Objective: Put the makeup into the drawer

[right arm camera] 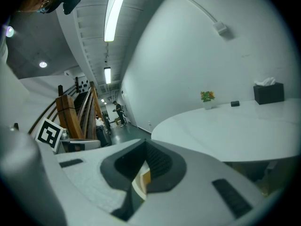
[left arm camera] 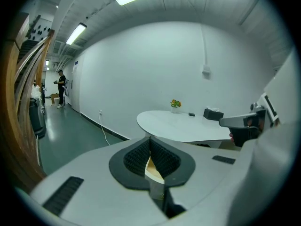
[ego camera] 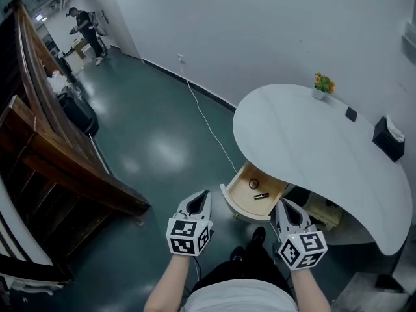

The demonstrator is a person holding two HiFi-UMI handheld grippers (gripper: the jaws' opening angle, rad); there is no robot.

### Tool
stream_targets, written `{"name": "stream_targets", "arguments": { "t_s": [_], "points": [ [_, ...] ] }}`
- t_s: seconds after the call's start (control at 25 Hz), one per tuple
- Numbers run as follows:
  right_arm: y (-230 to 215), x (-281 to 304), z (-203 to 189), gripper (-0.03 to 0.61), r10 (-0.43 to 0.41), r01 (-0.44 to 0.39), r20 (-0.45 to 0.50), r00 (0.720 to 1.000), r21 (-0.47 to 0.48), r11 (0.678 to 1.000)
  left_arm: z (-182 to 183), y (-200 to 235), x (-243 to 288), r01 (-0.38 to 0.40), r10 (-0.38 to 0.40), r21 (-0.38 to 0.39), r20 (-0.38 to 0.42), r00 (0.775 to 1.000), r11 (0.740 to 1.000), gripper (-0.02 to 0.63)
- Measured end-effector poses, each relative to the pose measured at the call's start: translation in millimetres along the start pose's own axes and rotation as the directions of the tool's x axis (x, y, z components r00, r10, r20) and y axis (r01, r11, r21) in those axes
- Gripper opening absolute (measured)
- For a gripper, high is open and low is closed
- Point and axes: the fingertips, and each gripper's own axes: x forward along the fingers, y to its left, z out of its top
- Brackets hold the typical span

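Two small things, a black makeup stick (ego camera: 261, 195) and a round piece (ego camera: 253, 184), already lie in the open drawer (ego camera: 231, 203) under the white table (ego camera: 312, 135), in the lower middle of the head view. The stick lies sideways across the frame. My left gripper (ego camera: 205, 197) is pressed together with nothing in it, and so is my right gripper (ego camera: 283, 205). The drawer's front sits just right of my left gripper, so I think that one should push it closed.

Drawer (ego camera: 228, 201): pale wood, curved white front, pulled open.
Makeup: dark stick (ego camera: 261, 195) flat inside; small round piece (ego camera: 253, 184) just beside.
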Motion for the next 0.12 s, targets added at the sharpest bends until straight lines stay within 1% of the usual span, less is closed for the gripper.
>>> {"name": "stream_targets", "arguments": {
  "t_s": [0.12],
  "points": [
    [-0.1, -1.6, -0.8, 0.002, -0.001, 0.001, -0.002, 1.000, -0.001, 1.000, 0.4, -1.2, -1.9, -0.006, 0.006, 0.001, 0.004, 1.000, 1.000, 0.004]
  ]
}}
